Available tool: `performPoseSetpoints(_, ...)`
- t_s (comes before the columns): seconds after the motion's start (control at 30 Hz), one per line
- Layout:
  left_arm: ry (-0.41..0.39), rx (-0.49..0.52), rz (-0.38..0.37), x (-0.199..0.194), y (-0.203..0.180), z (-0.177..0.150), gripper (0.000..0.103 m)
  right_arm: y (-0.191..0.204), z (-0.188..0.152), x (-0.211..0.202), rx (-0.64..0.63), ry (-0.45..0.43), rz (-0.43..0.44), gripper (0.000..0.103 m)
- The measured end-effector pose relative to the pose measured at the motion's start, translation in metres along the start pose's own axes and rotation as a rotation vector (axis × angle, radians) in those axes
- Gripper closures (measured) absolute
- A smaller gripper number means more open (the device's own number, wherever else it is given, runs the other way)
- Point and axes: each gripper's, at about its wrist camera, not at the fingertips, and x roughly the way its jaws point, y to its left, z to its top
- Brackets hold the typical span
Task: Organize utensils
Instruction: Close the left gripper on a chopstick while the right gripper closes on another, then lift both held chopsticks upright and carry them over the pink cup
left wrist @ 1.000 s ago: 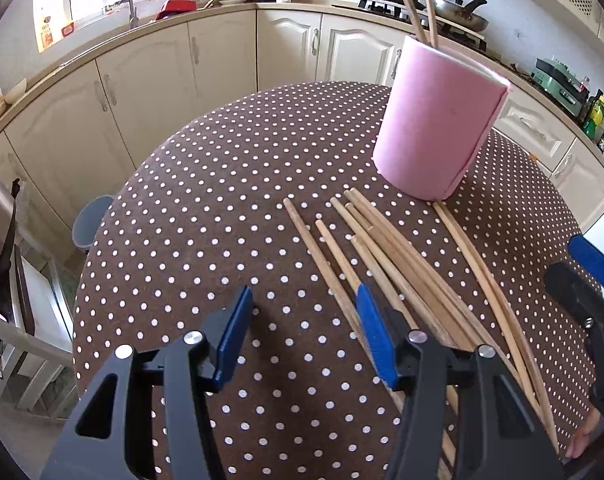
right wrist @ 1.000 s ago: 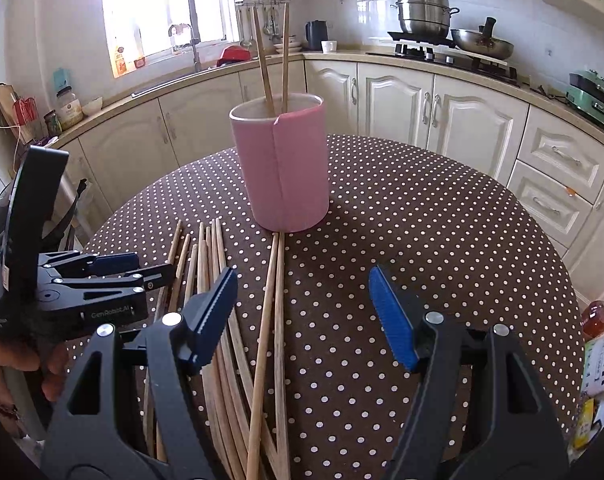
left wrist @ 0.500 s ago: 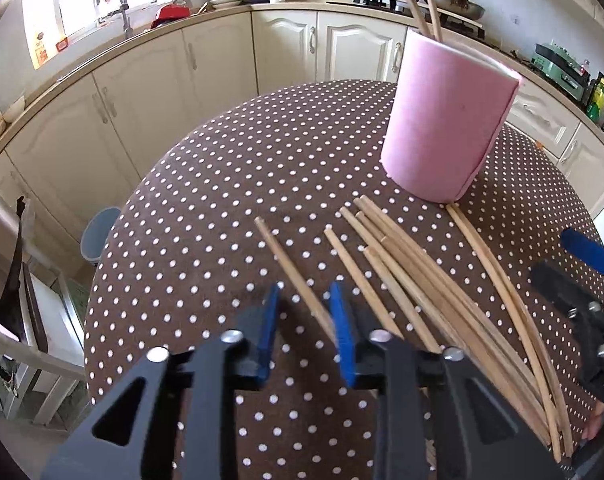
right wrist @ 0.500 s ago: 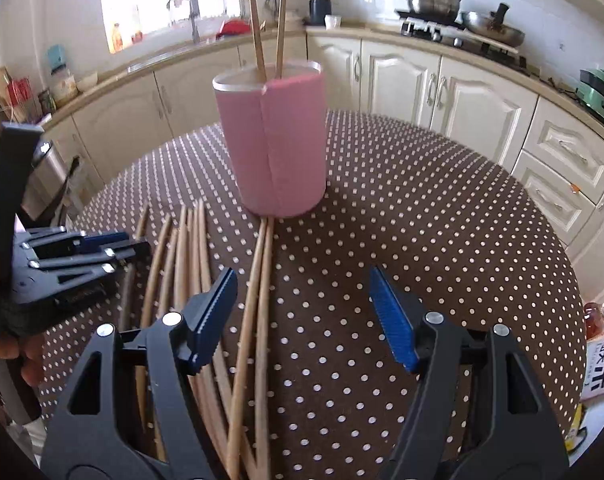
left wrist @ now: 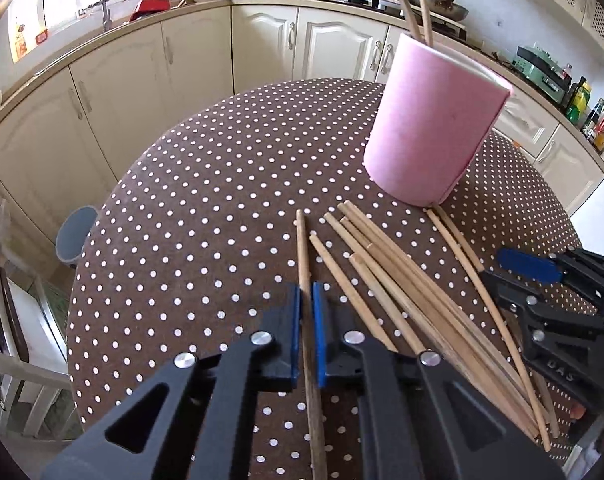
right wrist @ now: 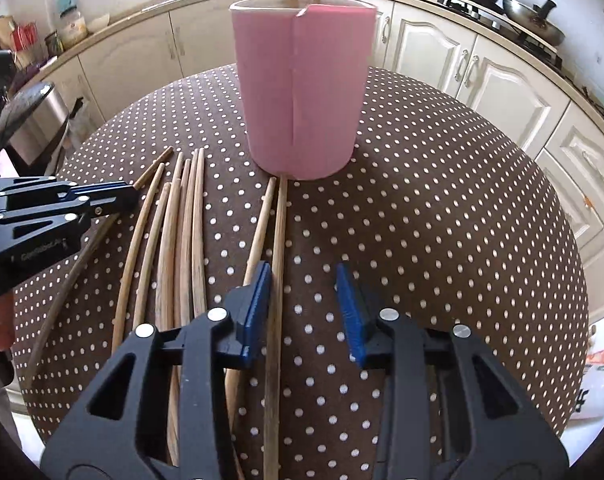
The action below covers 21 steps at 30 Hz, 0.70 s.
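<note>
Pinching one chopstick point(left wrist: 302, 256), the left claw point(left wrist: 306, 312) sits beside the pile point(left wrist: 413, 292).

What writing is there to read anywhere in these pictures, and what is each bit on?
"DAS": raised letters on the body of the right gripper.
Small print on the side of the left gripper: too blurred to be sure, perhaps starting "Gen".
Print on the packet at the right edge: too blurred to read.
Window sticker: washed out by light, unreadable.
Labels on the bottles: too small to read.
</note>
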Motion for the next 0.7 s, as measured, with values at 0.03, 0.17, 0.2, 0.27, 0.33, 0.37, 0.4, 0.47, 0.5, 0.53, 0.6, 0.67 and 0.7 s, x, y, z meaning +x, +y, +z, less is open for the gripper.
performPoseSetpoints(0.03, 0.002, 0.0, 0.0, 0.0, 0.0, 0.001, 0.096, 0.001, 0.003, 0.002, -0.005, 0.011, 0.008, 0.083)
performPoseSetpoints(0.17, 0.003, -0.013, -0.009, 0.0, 0.004, 0.002, 0.097, 0.005, 0.016, 0.007, -0.019, 0.057, 0.031, 0.097)
performPoseSetpoints(0.2, 0.004, -0.021, -0.023, -0.001, 0.006, 0.002, 0.097, 0.004, 0.017, 0.007, -0.016, 0.062, 0.036, 0.097)
performPoseSetpoints(0.27, 0.001, -0.039, -0.06, -0.006, 0.008, 0.001, 0.097, 0.001, 0.019, 0.005, 0.0, 0.067, 0.055, 0.097)
performPoseSetpoints(0.33, -0.014, -0.035, -0.057, -0.014, 0.009, 0.0, 0.097, -0.003, 0.02, -0.003, 0.017, 0.052, 0.078, 0.097)
performPoseSetpoints(0.37, -0.022, -0.033, -0.057, -0.018, 0.01, 0.0, 0.097, -0.005, 0.02, -0.008, 0.025, 0.044, 0.094, 0.097)
performPoseSetpoints(0.4, -0.032, -0.035, -0.061, -0.023, 0.01, 0.0, 0.097, -0.006, 0.02, -0.016, 0.033, 0.028, 0.113, 0.097)
performPoseSetpoints(0.47, -0.057, -0.032, -0.075, -0.037, 0.008, 0.002, 0.097, -0.01, 0.022, -0.028, 0.04, 0.005, 0.13, 0.097)
performPoseSetpoints(0.5, -0.075, -0.027, -0.078, -0.045, 0.006, 0.004, 0.097, -0.01, 0.023, -0.034, 0.041, -0.009, 0.139, 0.097)
performPoseSetpoints(0.53, -0.093, -0.02, -0.082, -0.054, 0.004, 0.005, 0.097, -0.01, 0.024, -0.045, 0.045, -0.034, 0.155, 0.097)
performPoseSetpoints(0.6, -0.128, -0.008, -0.1, -0.071, -0.001, 0.008, 0.097, -0.011, 0.027, -0.061, 0.047, -0.07, 0.165, 0.097)
performPoseSetpoints(0.67, -0.168, 0.005, -0.106, -0.089, -0.006, 0.012, 0.097, -0.012, 0.029, -0.076, 0.049, -0.108, 0.176, 0.097)
performPoseSetpoints(0.7, -0.194, 0.011, -0.108, -0.099, -0.009, 0.015, 0.097, -0.013, 0.031, -0.086, 0.051, -0.13, 0.181, 0.097)
